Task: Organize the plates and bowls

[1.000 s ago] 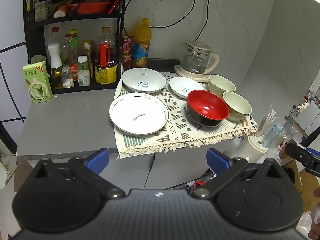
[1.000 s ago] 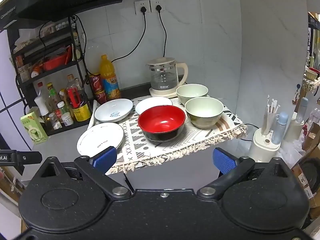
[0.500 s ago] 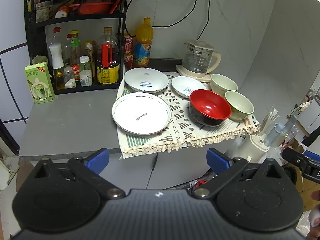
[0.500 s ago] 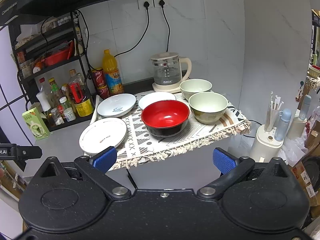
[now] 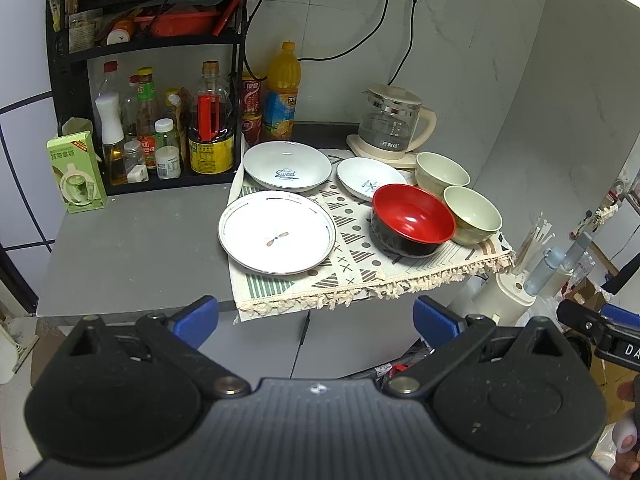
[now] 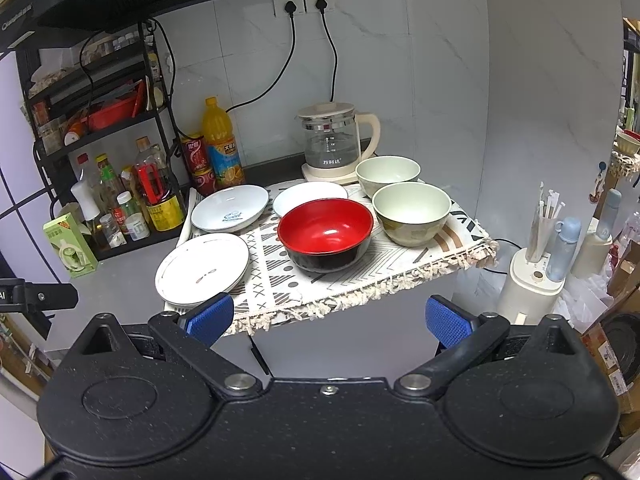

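On a patterned cloth (image 5: 360,276) lie a large white plate (image 5: 277,233), a "Sweet" plate (image 5: 287,166), a small white plate (image 5: 366,179), a red-and-black bowl (image 5: 412,220) and two pale green bowls (image 5: 472,214) (image 5: 441,168). The same pieces show in the right wrist view: large plate (image 6: 202,268), red bowl (image 6: 326,234), near green bowl (image 6: 411,213). My left gripper (image 5: 316,318) and right gripper (image 6: 328,318) are open and empty, held back in front of the counter edge.
A black rack (image 5: 148,80) with bottles stands at the back left, a green carton (image 5: 76,172) beside it. A glass kettle (image 5: 390,124) and an orange juice bottle (image 5: 283,92) stand at the back. A white holder with sticks (image 6: 536,280) stands right of the counter.
Both grippers have drifted slightly; the dishes sit a little differently in both views. Nothing on the counter has moved, and both grippers stay open.
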Available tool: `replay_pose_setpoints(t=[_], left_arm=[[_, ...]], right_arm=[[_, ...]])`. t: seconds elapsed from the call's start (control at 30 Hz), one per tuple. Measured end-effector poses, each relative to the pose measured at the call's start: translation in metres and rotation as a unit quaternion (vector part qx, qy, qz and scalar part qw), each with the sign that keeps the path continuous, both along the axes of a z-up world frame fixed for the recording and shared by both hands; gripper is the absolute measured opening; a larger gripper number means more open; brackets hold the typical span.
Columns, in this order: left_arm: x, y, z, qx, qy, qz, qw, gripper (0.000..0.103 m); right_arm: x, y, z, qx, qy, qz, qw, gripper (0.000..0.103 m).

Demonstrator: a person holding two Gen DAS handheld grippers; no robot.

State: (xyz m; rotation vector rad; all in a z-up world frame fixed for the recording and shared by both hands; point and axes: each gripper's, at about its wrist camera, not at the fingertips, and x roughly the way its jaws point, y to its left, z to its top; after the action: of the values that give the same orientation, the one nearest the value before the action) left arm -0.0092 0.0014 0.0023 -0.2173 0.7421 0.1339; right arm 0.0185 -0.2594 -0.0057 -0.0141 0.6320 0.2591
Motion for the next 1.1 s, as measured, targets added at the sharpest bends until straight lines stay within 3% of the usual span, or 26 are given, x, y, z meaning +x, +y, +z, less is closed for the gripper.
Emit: replay_pose_setpoints(t=[1.1], left_arm=[[0.002,-0.001,-0.007,-0.009,-0.006,-0.003,0.9999,0.102]], right_arm=[[0.004,-0.016,-0.003,0.003,0.009,-0.017,1.0,0.103]])
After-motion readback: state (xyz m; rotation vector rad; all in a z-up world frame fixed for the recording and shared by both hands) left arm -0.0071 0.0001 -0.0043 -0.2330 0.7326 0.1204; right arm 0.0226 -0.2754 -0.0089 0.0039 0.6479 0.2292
